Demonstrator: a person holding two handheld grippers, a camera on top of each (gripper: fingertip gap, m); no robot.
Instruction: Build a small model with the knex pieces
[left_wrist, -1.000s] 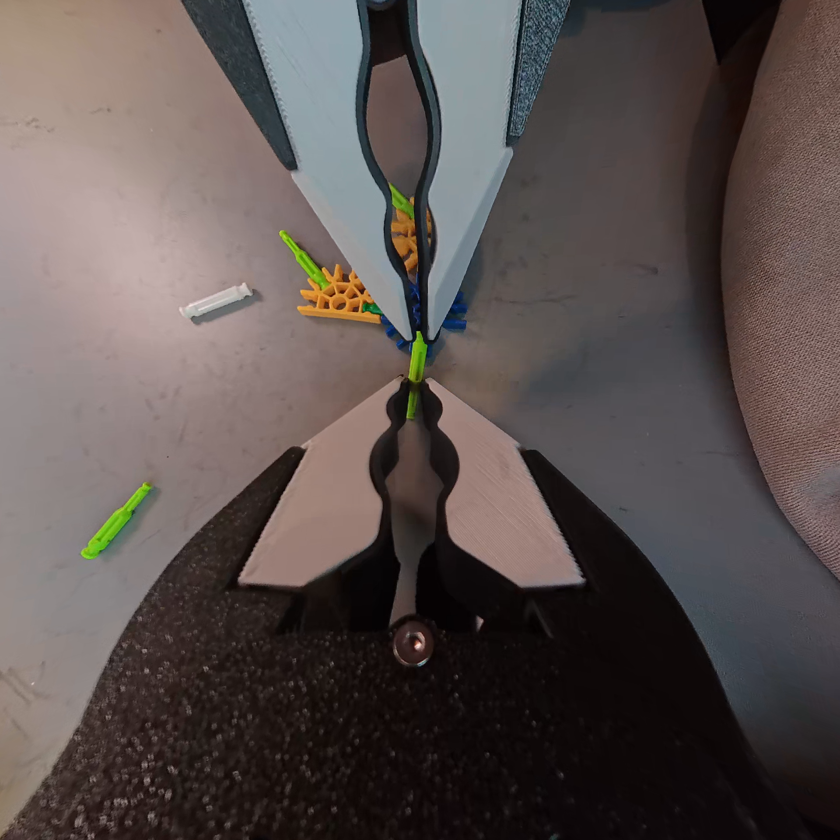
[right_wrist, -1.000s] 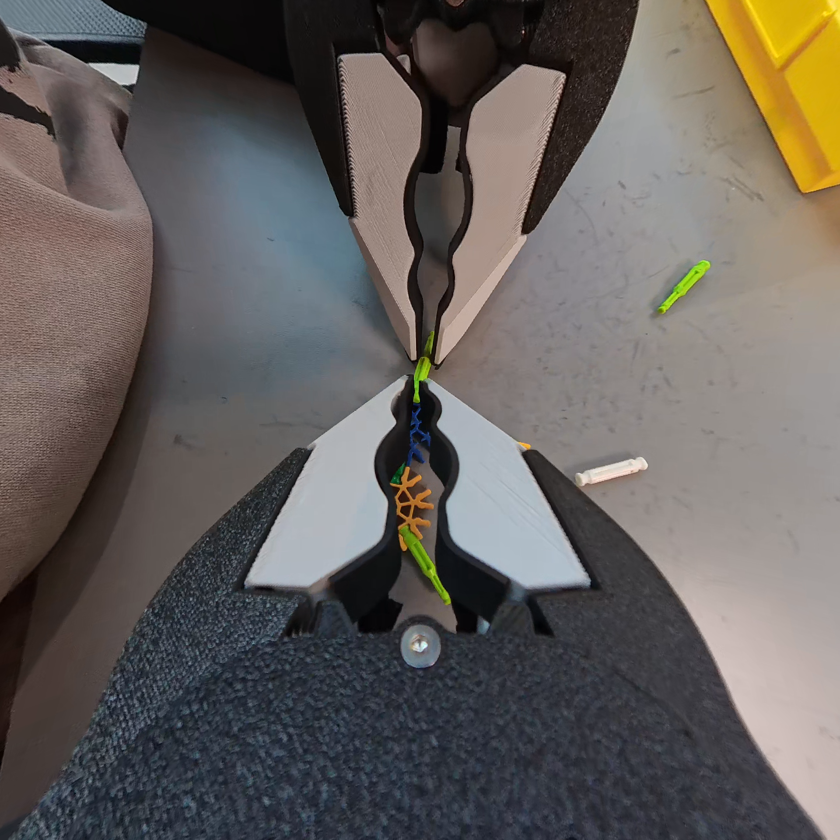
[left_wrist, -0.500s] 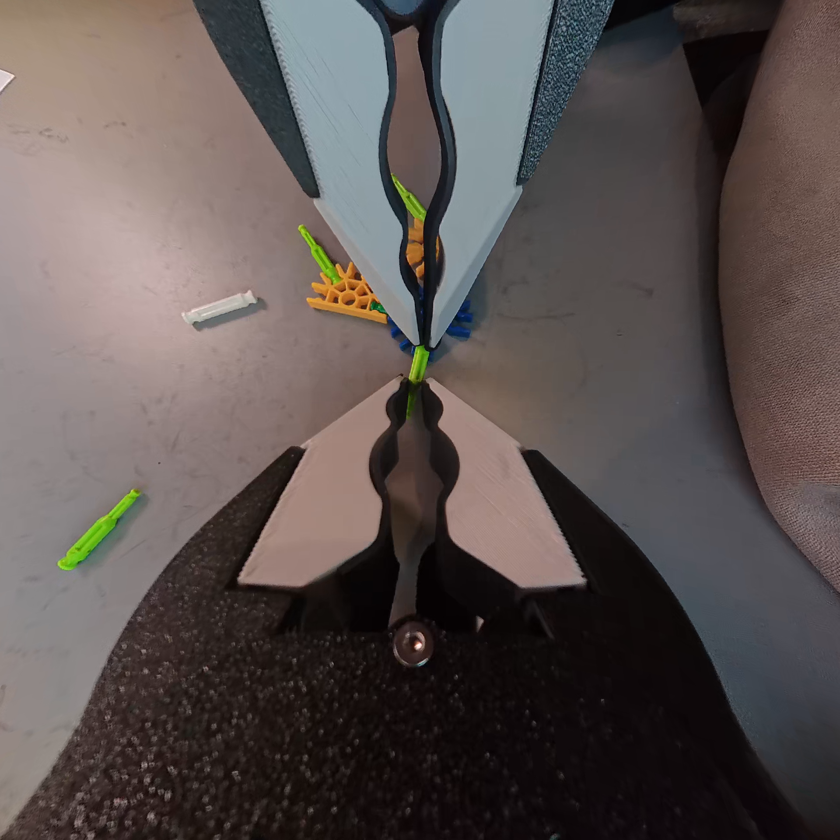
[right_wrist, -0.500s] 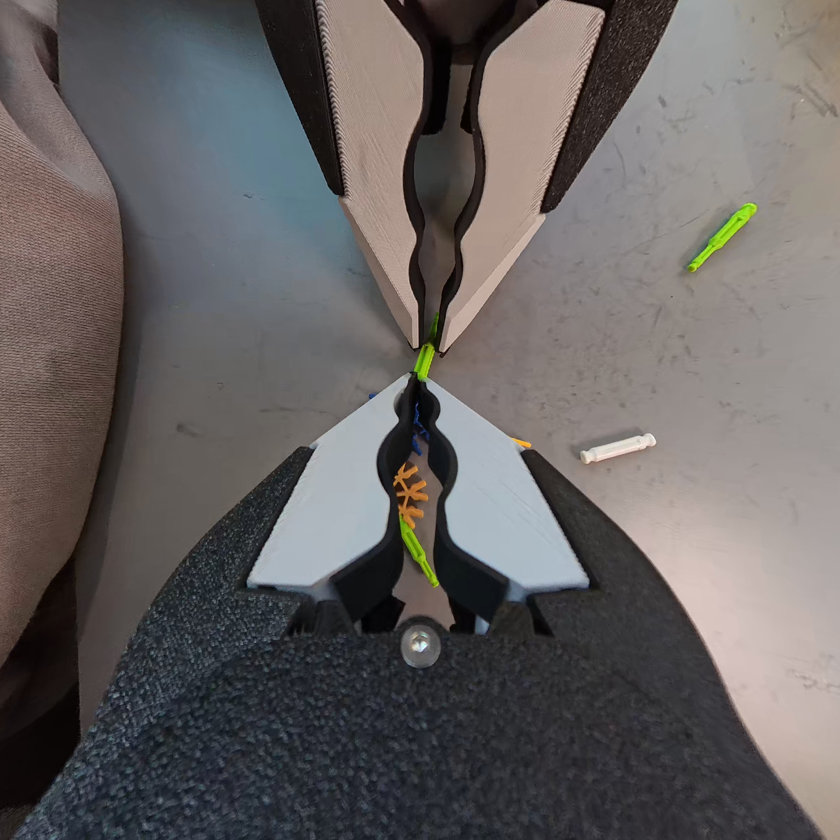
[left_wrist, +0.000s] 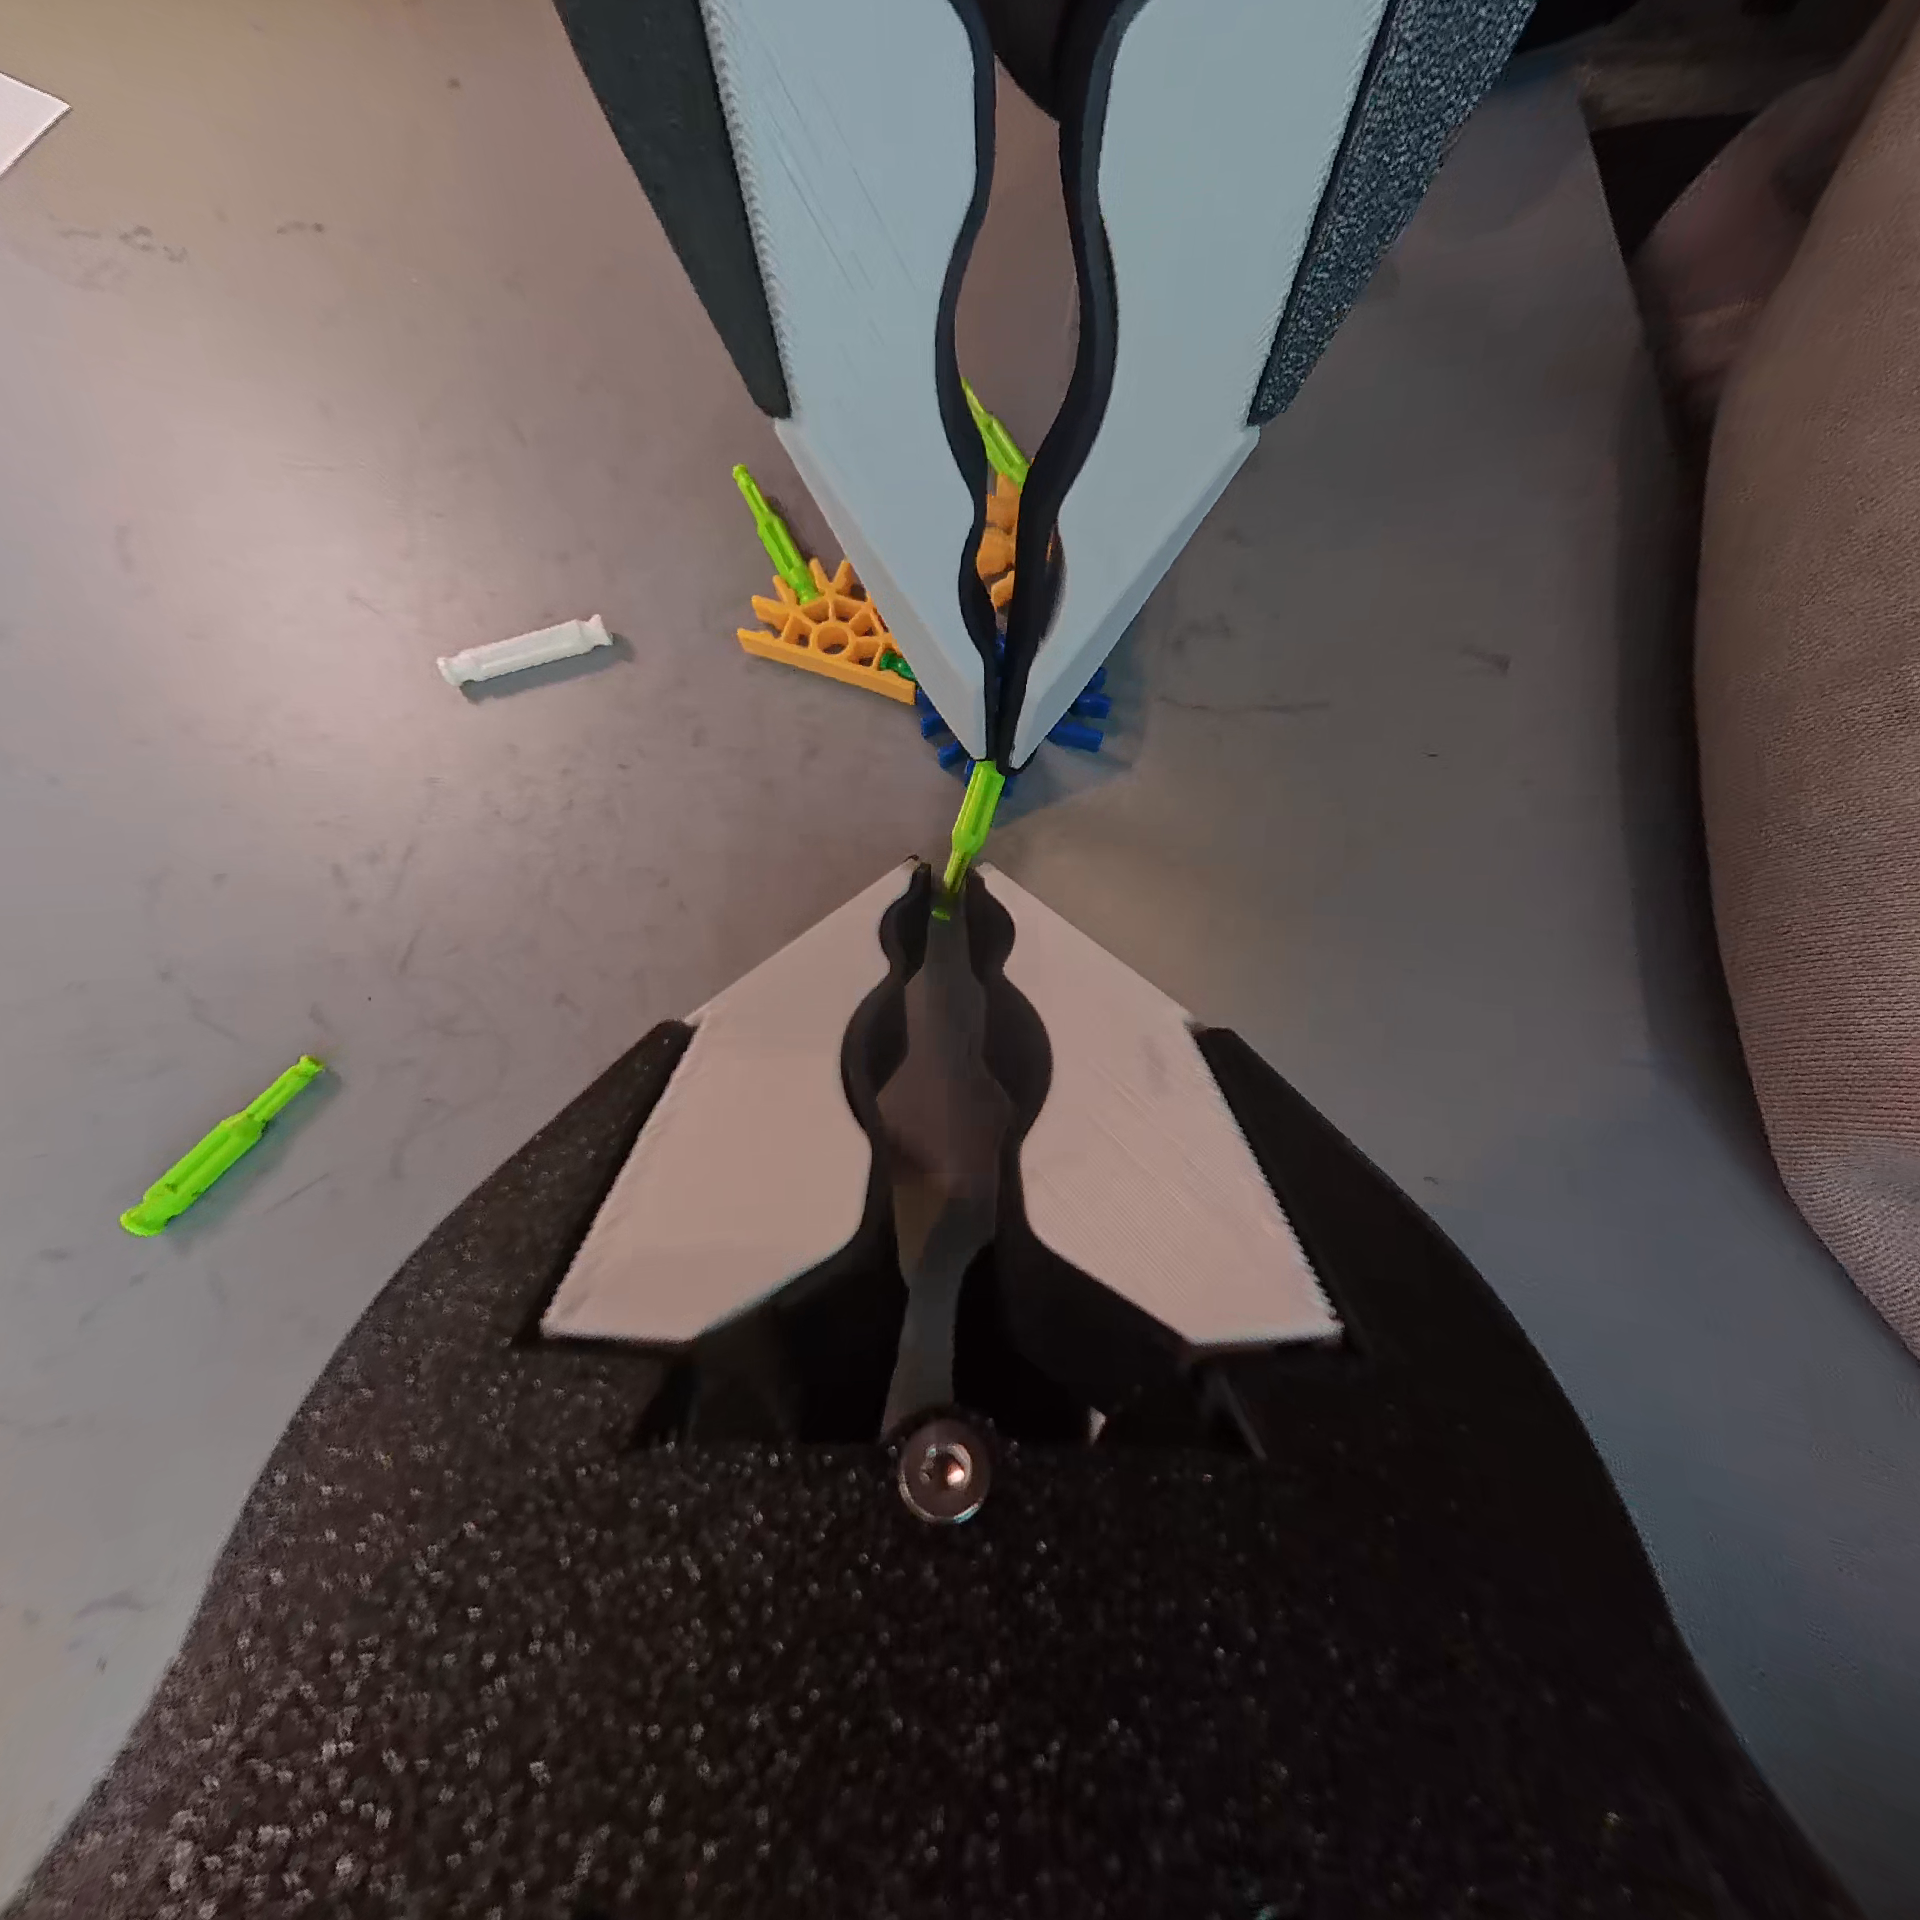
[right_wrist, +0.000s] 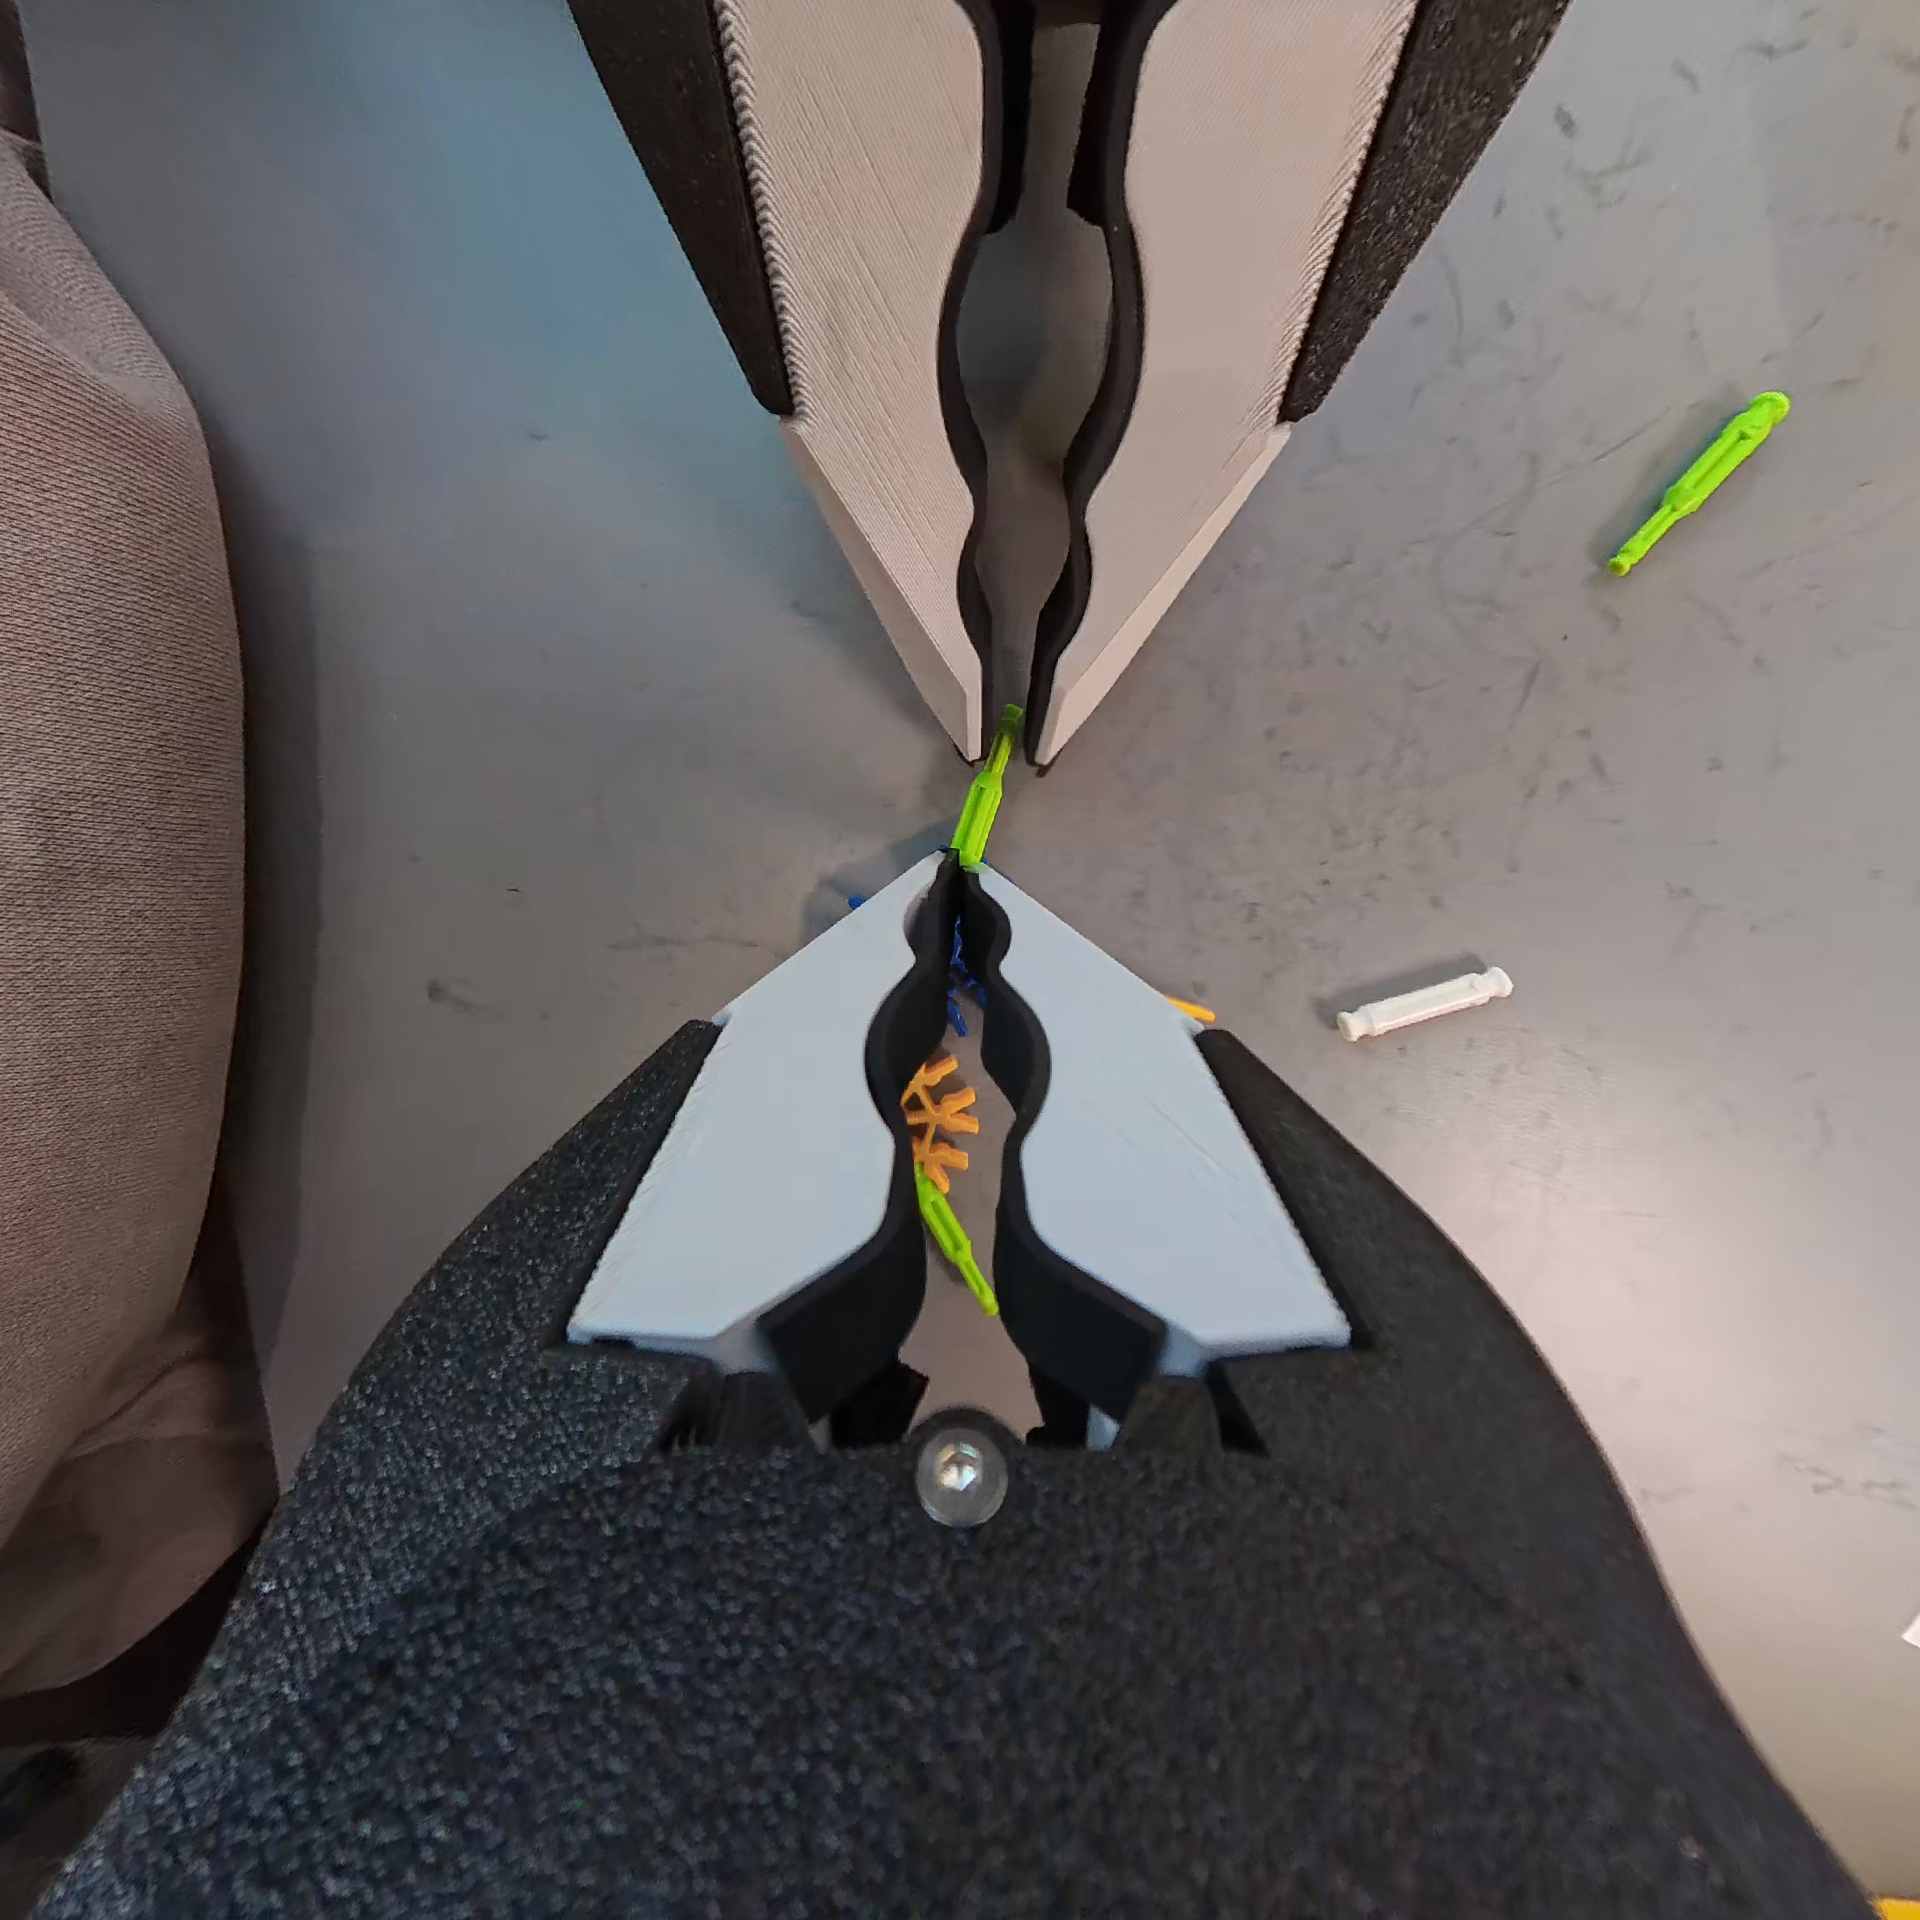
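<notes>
A short green rod (left_wrist: 977, 821) bridges the tips of my two grippers just above the grey table (left_wrist: 364, 416). My left gripper (left_wrist: 945, 883) is shut on its near end. My right gripper (left_wrist: 997, 753) comes in from the top, shut on a blue connector (left_wrist: 1081, 717) that the rod's other end meets. Orange connectors (left_wrist: 826, 634) and more green rods (left_wrist: 769, 530) hang on that blue piece. In the right wrist view my right gripper (right_wrist: 956, 862) shows the blue connector (right_wrist: 961, 987) and an orange connector (right_wrist: 940, 1117) between its fingers. The green rod (right_wrist: 982, 800) runs to the left gripper (right_wrist: 1003, 748).
A loose green rod (left_wrist: 223, 1148) and a white rod (left_wrist: 523, 652) lie on the table to the left; they also show in the right wrist view, green (right_wrist: 1699, 483) and white (right_wrist: 1423, 1003). Brown fabric (left_wrist: 1818, 727) borders the table's right side. Both grippers' tips are close together, under 4 cm apart.
Both grippers have come lower and closer to the table. The tips have drawn slightly apart, so more of the green rod shows between them.
</notes>
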